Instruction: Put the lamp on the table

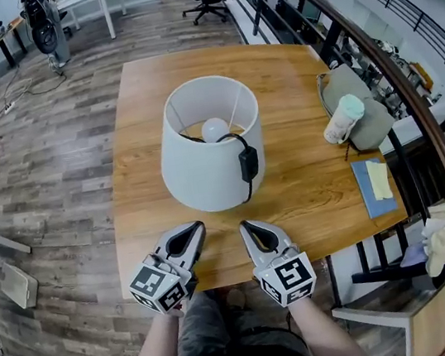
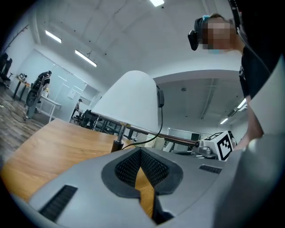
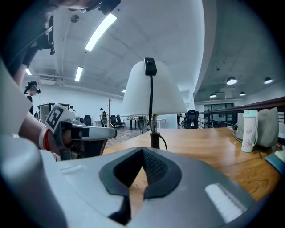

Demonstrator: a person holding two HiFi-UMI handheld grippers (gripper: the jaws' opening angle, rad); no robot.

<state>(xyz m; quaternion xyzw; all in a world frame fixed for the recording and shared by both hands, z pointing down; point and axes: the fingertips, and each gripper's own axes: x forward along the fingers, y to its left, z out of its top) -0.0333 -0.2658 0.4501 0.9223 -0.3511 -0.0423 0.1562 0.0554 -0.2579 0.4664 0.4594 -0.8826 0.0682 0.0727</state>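
A lamp [image 1: 209,146] with a white shade stands upright in the middle of the wooden table [image 1: 309,193]. Its bulb shows inside the shade, and a black cord with a switch [image 1: 248,163] hangs down the near side. My left gripper [image 1: 196,226] and right gripper [image 1: 246,225] hover side by side over the table's near edge. Both point at the lamp, a short way from it, shut and holding nothing. In the left gripper view the lamp [image 2: 131,102] rises beyond the shut left gripper [image 2: 140,150]. The right gripper view shows the lamp [image 3: 153,91] past the shut right gripper [image 3: 143,149].
At the table's right edge sit a grey bag [image 1: 368,120], a white bottle with a green cap [image 1: 342,119] and a blue notebook [image 1: 372,184]. A dark railing [image 1: 388,63] runs along the right. Wooden floor lies to the left.
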